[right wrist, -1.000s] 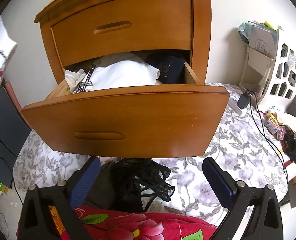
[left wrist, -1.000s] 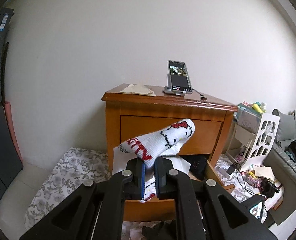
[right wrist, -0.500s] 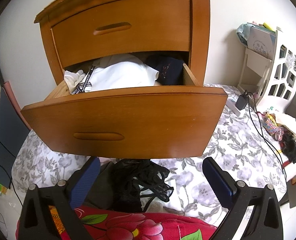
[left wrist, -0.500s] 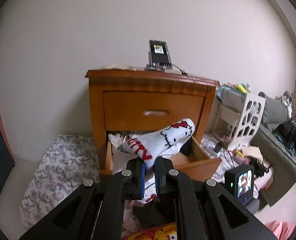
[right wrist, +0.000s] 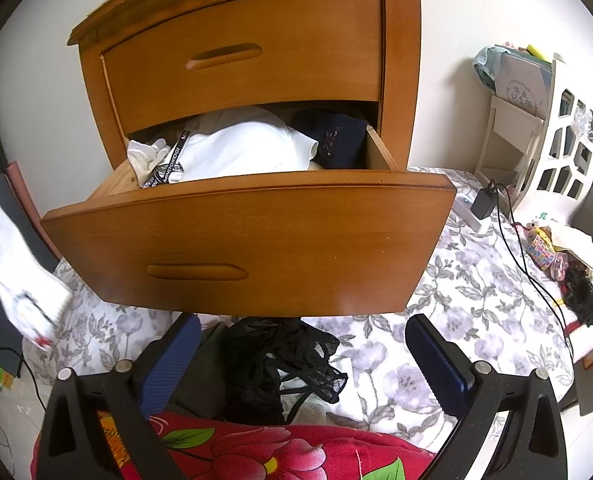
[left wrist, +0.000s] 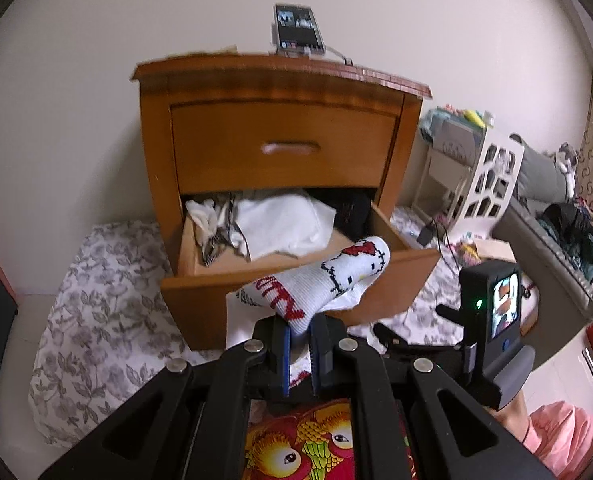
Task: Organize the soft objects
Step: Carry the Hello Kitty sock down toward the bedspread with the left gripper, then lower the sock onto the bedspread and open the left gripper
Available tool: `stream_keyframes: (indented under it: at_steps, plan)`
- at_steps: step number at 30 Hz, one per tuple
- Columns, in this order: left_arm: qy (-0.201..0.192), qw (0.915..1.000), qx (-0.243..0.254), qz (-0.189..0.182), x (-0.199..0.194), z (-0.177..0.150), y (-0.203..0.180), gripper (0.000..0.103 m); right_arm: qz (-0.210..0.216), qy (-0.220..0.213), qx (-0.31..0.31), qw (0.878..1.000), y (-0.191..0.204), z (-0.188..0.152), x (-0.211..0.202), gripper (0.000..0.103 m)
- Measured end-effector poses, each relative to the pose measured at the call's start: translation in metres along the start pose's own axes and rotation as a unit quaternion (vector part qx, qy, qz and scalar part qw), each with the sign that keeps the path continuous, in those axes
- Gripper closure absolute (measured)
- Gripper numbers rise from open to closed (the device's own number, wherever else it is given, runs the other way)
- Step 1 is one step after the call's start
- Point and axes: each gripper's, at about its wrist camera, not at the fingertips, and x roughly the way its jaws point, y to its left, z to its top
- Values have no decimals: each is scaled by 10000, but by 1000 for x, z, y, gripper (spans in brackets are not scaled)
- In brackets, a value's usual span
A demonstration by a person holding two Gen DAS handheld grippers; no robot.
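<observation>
My left gripper (left wrist: 299, 330) is shut on a white sock with red and black cartoon print (left wrist: 324, 276), held in the air in front of the open lower drawer (left wrist: 200, 284) of a wooden nightstand. The sock also shows blurred at the left edge of the right wrist view (right wrist: 12, 264). The drawer (right wrist: 256, 240) holds white clothes (right wrist: 240, 148) and a dark garment (right wrist: 340, 140). My right gripper (right wrist: 300, 356) is open and empty, low over a black lace garment (right wrist: 280, 364) on the floral cloth below the drawer front.
A phone on a stand (left wrist: 298, 30) sits on the nightstand top. A white cut-out rack (right wrist: 564, 136), a charger with cables (right wrist: 484, 200) and small clutter lie to the right. A red flowered fabric (right wrist: 256, 448) lies near my grippers. The right gripper's camera unit (left wrist: 492, 312) shows at right.
The left gripper has lowered and tilted down with the sock, so the open drawer's inside now shows. The sock has dropped along the right view's left edge. The right gripper has barely moved.
</observation>
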Motion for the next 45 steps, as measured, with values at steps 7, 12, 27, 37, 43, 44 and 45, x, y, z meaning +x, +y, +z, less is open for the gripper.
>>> stream_keyframes:
  at_steps: [7, 12, 27, 37, 43, 44, 45]
  plan:
    - [572, 9981, 123, -178, 34, -14, -9, 95, 5, 5, 8, 10000, -1, 0, 1, 0]
    - [919, 9955, 63, -231, 59, -26, -11, 95, 7, 9, 13, 10000, -1, 0, 1, 0]
    - [1676, 9847, -450, 179, 132, -62, 0, 95, 11, 27, 17, 10000, 0, -2, 2, 0]
    - [1807, 9794, -667, 601, 145, -69, 10, 44, 6, 36, 19, 10000, 0, -3, 3, 0]
    - [1708, 9815, -573, 647, 143, -66, 8, 40, -1, 50, 10, 10000, 0, -3, 3, 0]
    - [1703, 9816, -559, 661, 143, -66, 7, 40, 0, 53, 11, 10000, 0, -3, 3, 0]
    - [1687, 9817, -555, 685, 142, -66, 7, 38, 1, 55, 12, 10000, 0, -3, 4, 0]
